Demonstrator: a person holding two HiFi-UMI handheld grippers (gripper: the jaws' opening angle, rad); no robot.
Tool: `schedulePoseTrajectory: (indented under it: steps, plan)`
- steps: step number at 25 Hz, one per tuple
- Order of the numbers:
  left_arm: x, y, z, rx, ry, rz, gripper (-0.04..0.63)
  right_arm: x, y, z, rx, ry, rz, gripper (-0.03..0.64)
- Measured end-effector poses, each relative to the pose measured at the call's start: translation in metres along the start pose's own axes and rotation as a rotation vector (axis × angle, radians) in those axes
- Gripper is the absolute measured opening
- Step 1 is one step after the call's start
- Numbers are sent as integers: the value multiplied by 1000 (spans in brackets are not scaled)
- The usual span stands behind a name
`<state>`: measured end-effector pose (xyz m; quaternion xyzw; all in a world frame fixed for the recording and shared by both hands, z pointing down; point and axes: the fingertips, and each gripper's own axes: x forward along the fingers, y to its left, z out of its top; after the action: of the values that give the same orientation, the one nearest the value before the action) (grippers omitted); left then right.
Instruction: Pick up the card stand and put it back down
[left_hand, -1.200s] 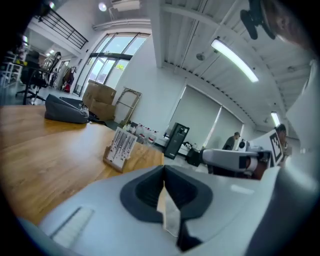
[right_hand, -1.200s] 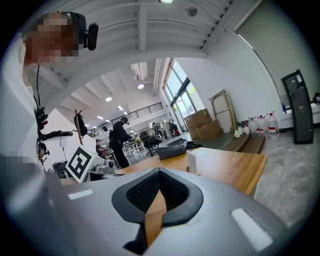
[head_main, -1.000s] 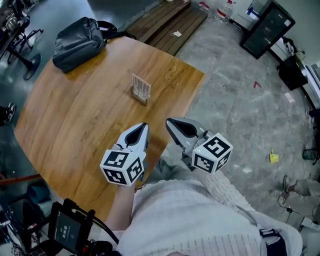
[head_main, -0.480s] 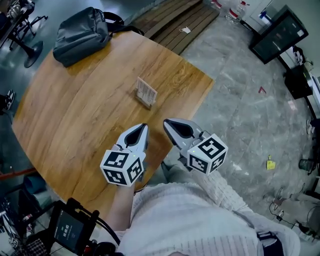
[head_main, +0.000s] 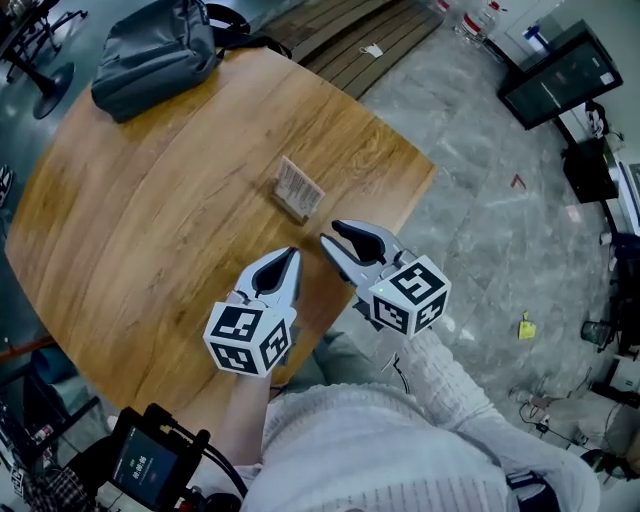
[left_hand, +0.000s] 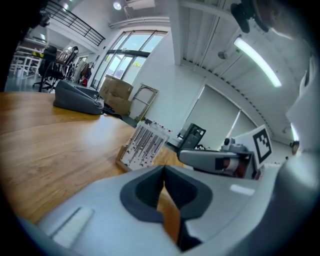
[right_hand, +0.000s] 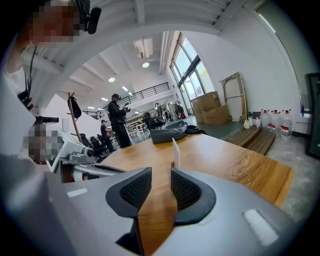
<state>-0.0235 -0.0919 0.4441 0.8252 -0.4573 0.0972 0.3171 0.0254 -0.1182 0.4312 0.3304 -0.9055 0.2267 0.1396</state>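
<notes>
Card stand, striped white card in small wooden base (head_main: 298, 190), upright on round wooden table (head_main: 150, 230), just ahead of both claws. Reach step, nothing lifted yet. Next up: push right gripper (head_main: 331, 236) forward, straddle card, squeeze. Jaws opening, partway apart, nothing between pads. Left gripper (head_main: 292, 254) pinched closed, empty, idling alongside.

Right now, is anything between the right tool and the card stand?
Nothing visible: only bare table lies between the right tool, its jaws opening and empty, and the card stand.
</notes>
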Motion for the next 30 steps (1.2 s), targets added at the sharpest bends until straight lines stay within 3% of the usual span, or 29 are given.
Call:
schedulePoseTrajectory:
  steps: [5, 15, 30]
  plan:
    - [14, 15, -20, -54, 2, -2, 8, 34, -21, -19, -66, 86, -26, 199]
    - [24, 49, -23, -161, -49, 26, 8, 82, -36, -44, -116, 218, -30, 236]
    - [29, 45, -30, -180, -2, -3, 8, 102, -35, -60, -260, 359, -54, 253]
